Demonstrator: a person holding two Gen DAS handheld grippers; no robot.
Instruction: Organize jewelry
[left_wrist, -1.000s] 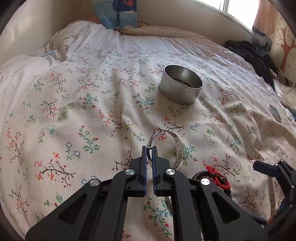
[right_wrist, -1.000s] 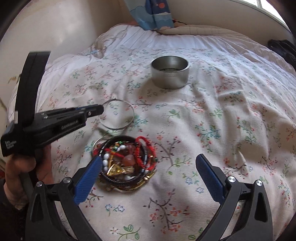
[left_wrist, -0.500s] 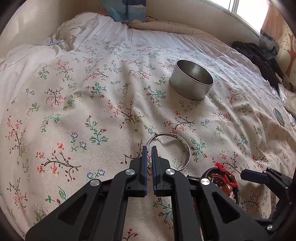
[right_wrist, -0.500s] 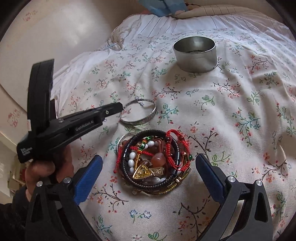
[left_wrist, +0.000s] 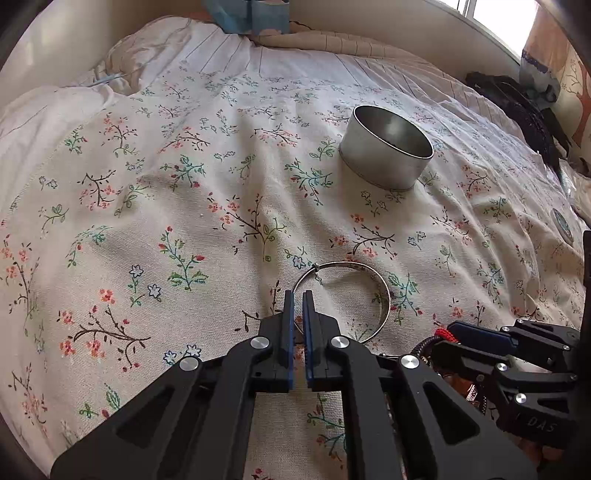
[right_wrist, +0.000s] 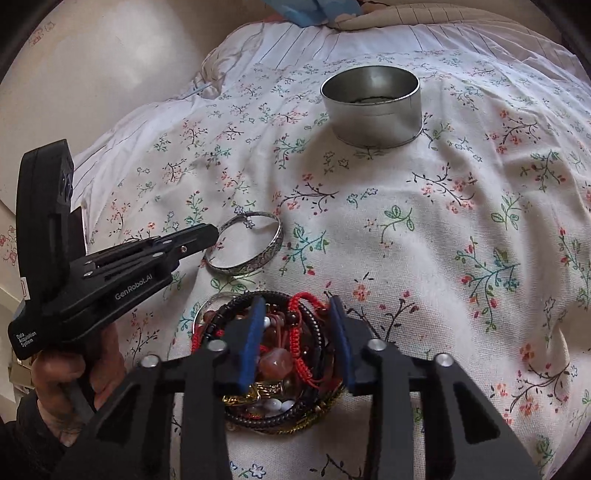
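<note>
- Right gripper (right_wrist: 295, 343) caught mid-closing over the tangled bracelet pile (right_wrist: 269, 365), red cord bracelet (right_wrist: 299, 332) between the pads, not yet pinched.
- Left gripper (left_wrist: 297, 314) clamped on the silver bangle (left_wrist: 347, 299), resting on the floral bedspread (left_wrist: 166, 206).
- Likely to snag neighbouring strands, lifting the whole clump.
- Metal tin (right_wrist: 371, 107) well apart; could spill en route.

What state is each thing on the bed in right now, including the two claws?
Left claw: shut on the silver bangle's rim.
Silver bangle: lying on the floral bedspread, pinched at one edge.
Right claw: closing over the jewelry pile, not yet gripping.
Jewelry pile: tangled heap of bracelets and beads, between the claw's fingers.
Metal tin: upright, open, no lid.
</note>
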